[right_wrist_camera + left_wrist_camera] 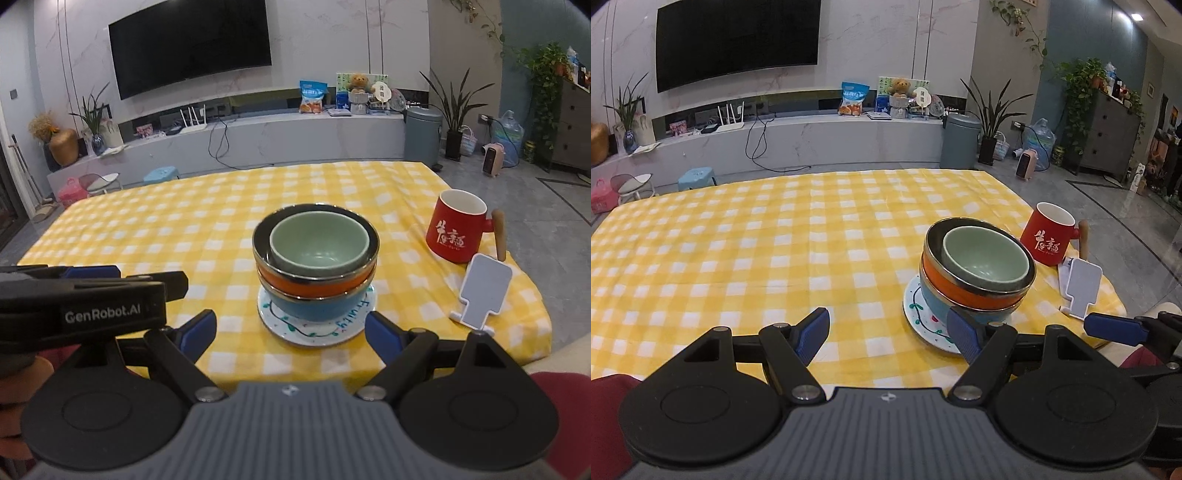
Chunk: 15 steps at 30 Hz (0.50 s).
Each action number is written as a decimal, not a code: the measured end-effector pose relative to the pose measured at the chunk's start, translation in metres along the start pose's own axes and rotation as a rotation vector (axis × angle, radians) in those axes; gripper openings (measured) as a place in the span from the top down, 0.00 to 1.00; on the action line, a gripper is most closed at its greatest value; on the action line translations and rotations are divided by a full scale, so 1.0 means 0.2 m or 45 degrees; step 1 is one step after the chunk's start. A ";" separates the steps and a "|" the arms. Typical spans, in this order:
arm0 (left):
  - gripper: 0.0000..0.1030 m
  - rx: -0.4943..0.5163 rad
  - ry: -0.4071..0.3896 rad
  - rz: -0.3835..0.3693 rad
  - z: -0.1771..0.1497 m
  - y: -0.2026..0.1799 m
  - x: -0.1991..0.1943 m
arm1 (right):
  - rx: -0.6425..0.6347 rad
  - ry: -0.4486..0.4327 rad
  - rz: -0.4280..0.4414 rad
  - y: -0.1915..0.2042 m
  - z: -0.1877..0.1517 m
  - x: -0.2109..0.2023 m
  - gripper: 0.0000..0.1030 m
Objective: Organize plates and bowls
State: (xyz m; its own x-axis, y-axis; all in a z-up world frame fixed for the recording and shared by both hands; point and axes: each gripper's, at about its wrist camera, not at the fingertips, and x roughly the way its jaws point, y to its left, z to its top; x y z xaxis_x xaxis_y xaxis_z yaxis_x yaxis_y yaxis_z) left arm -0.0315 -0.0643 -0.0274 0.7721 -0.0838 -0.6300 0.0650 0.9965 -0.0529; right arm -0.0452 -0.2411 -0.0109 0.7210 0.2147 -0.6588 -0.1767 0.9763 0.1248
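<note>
A stack stands on the yellow checked tablecloth [184,229]: a white patterned plate [314,332] at the bottom, a blue bowl [314,308], an orange steel-rimmed bowl [314,286] and a pale green bowl [319,240] nested on top. In the left wrist view the same green bowl [986,258] and plate [923,321] sit to the right. My right gripper [288,336] stands open just in front of the stack, touching nothing. My left gripper [892,334] is open too, to the left of the stack, with its right finger in front of the plate's rim.
A red mug [456,227] with a wooden handle and a white phone stand [480,290] sit to the right of the stack, near the table's right edge. The left gripper's black body [81,299] shows at the left of the right wrist view. Behind the table is a TV wall.
</note>
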 end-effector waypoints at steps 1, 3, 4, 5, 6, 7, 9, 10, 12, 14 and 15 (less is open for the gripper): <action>0.17 0.003 -0.001 0.006 0.00 0.00 0.00 | -0.004 0.000 0.000 0.00 0.00 0.00 0.17; 0.17 -0.003 0.000 0.012 0.00 0.00 -0.01 | -0.004 0.002 -0.001 0.01 0.00 0.01 0.17; 0.17 -0.008 0.000 0.013 0.00 0.00 -0.01 | -0.003 0.001 -0.002 0.01 0.00 0.01 0.17; 0.17 -0.011 -0.001 0.013 0.00 0.01 -0.01 | -0.003 -0.002 -0.004 0.01 0.00 0.00 0.17; 0.17 -0.012 -0.001 0.013 0.00 0.01 -0.02 | -0.004 -0.004 -0.005 0.02 0.00 0.00 0.17; 0.17 -0.012 -0.001 0.014 0.00 0.01 -0.02 | -0.006 -0.006 -0.004 0.01 -0.01 0.00 0.17; 0.17 -0.012 -0.002 0.021 -0.01 0.02 -0.02 | -0.004 -0.009 -0.003 0.02 -0.01 0.00 0.17; 0.17 -0.011 -0.003 0.026 -0.01 0.02 -0.02 | -0.001 -0.009 -0.002 0.02 -0.01 0.00 0.17; 0.17 -0.012 -0.001 0.034 -0.01 0.02 -0.02 | 0.007 -0.007 -0.001 0.02 -0.02 0.01 0.17; 0.17 -0.027 0.005 0.036 0.00 0.03 -0.02 | 0.011 -0.003 0.006 0.02 -0.01 0.01 0.17; 0.17 -0.028 0.001 0.037 0.00 0.03 -0.02 | 0.011 -0.006 0.008 0.02 -0.01 0.01 0.17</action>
State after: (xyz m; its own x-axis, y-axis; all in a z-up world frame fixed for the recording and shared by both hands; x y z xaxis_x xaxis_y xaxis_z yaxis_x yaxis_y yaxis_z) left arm -0.0350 -0.0581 -0.0251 0.7729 -0.0550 -0.6321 0.0288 0.9983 -0.0516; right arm -0.0456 -0.2363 -0.0140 0.7228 0.2210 -0.6547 -0.1753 0.9751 0.1356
